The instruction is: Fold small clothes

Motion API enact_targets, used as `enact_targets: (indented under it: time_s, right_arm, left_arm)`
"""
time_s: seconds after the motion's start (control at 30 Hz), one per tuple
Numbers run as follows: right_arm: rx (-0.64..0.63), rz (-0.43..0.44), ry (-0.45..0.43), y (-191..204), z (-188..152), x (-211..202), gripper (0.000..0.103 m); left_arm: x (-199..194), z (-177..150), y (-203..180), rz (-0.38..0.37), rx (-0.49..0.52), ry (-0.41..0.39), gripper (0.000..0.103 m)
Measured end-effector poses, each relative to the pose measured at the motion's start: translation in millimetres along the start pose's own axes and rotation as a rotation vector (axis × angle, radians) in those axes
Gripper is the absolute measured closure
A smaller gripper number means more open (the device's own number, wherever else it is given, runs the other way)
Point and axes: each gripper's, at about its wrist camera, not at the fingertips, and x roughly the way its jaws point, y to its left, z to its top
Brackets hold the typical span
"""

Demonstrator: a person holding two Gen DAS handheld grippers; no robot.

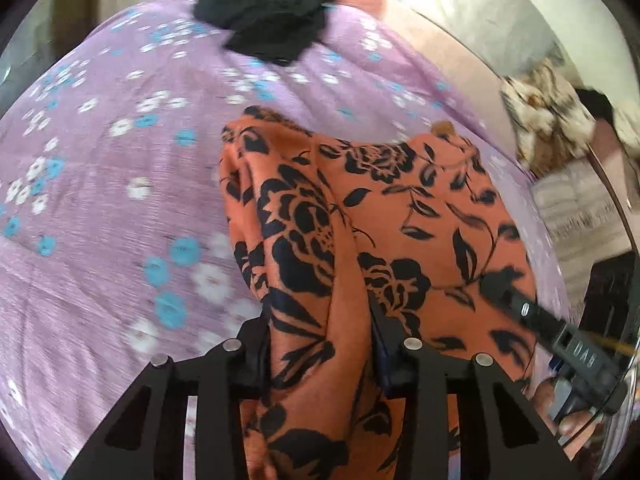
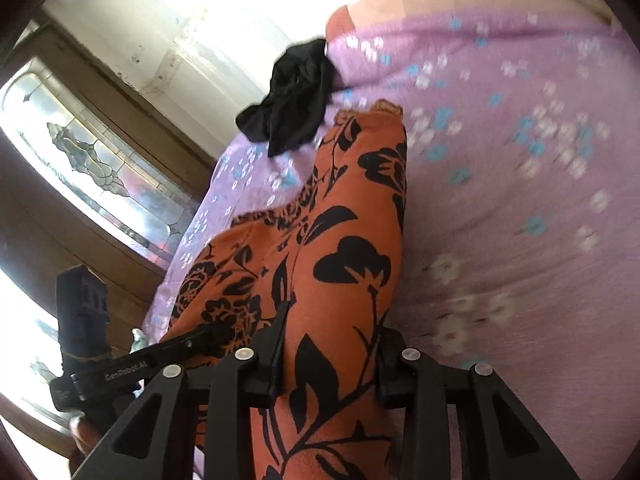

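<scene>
Lilac bedding printed with white and blue flowers (image 1: 120,184) is covering the work surface and filling most of both wrist views; a stained-glass cabinet door (image 2: 92,160) is standing beyond its edge in the right wrist view. Lying on this bedding is the orange garment with a black floral print (image 1: 400,208), the largest item in hand. Its long axis is running away from both cameras, from the gripped near edge toward a far end that is pointing at the black garment (image 1: 268,16) crumpled near the far edge of the bedding, close to but apparently apart from it. The left gripper (image 1: 320,344) is pinching a bunched ridge of the orange cloth, its jaws narrowed onto the fabric. The right gripper (image 2: 332,356) is doing the same on the neighbouring part of the near edge, jaws likewise clamped on cloth; it is also appearing at the right edge of the left wrist view. Judged from this arrangement, a fold is being made: both grippers are holding the near edge raised. The next move is calling for both grips to travel together along the long axis, carrying the near edge toward the far end, with the edge kept level so the layers are landing aligned.
</scene>
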Motion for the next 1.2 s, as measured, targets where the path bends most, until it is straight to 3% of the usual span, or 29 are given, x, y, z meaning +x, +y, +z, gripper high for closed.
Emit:
enact_targets:
  time_s: [0.17,0.27,0.3,0.37,0.4,0.47,0.57,0.67,0.73,0.77,0.83,0.87,0.93,1.07,1.13,1.2]
  right_arm:
    - [0.059,-0.009,-0.048,-35.6,-6.7,-56.2,0.068]
    - [0.135,-0.039,-0.013,-67.0,-18.6,-69.7,0.067]
    - [0.176,-0.065,0.025,-80.8,-24.6,-68.3,0.064]
    - [0.242,-0.145,0.092,-103.1,-36.0,-62.0,0.044]
    - [0.263,-0.139,0.082,-108.1,-36.8,-65.3,0.041]
    - [0.253,-0.162,0.045,-105.5,-31.9,-79.6,0.041]
    - [0.145,-0.224,-0.118,-86.0,-21.3,-112.5,0.040]
    - [0.063,-0.154,-0.183,-65.6,-16.5,-124.2,0.042]
    - [0.015,-0.121,-0.133,-52.0,-19.0,-108.2,0.047]
    - [0.012,-0.121,-0.096,-47.7,-19.5,-97.2,0.051]
    - [0.049,-0.162,0.073,-58.0,-28.2,-58.8,0.050]
    - [0.040,-0.185,0.087,-60.4,-31.1,-52.4,0.051]
    - [-0.017,-0.245,0.060,-46.4,-29.1,-59.0,0.054]
    - [-0.058,-0.255,0.014,-25.5,-33.8,-88.8,0.054]
    - [-0.072,-0.264,-0.017,-16.5,-41.5,-111.4,0.054]
    - [-0.102,-0.266,-0.053,-4.7,-44.4,-133.3,0.054]
  left_arm:
    - [-8.4,-23.7,-52.6,-0.053,0.122,-0.029,0.063]
    - [11.6,-41.0,-77.0,-0.024,0.192,0.053,0.059]
    - [17.9,-45.2,-81.5,0.006,0.211,0.075,0.055]
    - [21.3,-53.2,-91.3,0.089,0.274,0.055,0.048]
    - [17.5,-53.6,-93.9,0.100,0.287,0.047,0.046]
    - [6.2,-53.7,-92.1,0.119,0.274,0.020,0.044]
    - [-17.6,-62.7,-83.7,0.150,0.225,-0.046,0.044]
    - [-36.2,-73.7,-81.7,0.202,0.241,-0.132,0.043]
    - [-35.3,-79.3,-86.4,0.268,0.283,-0.154,0.040]
    - [-30.0,-79.4,-86.1,0.297,0.299,-0.139,0.037]
    - [-5.3,-86.5,-85.8,0.368,0.347,-0.063,0.036]
    - [1.1,-88.4,-85.3,0.380,0.357,-0.054,0.035]
    - [-5.0,-86.0,-86.7,0.387,0.350,-0.064,0.035]
    - [-25.1,-87.2,-88.5,0.388,0.315,-0.074,0.035]
    - [-44.6,-93.7,-97.1,0.414,0.297,-0.118,0.034]
    - [-66.0,-98.4,-109.5,0.476,0.315,-0.182,0.026]
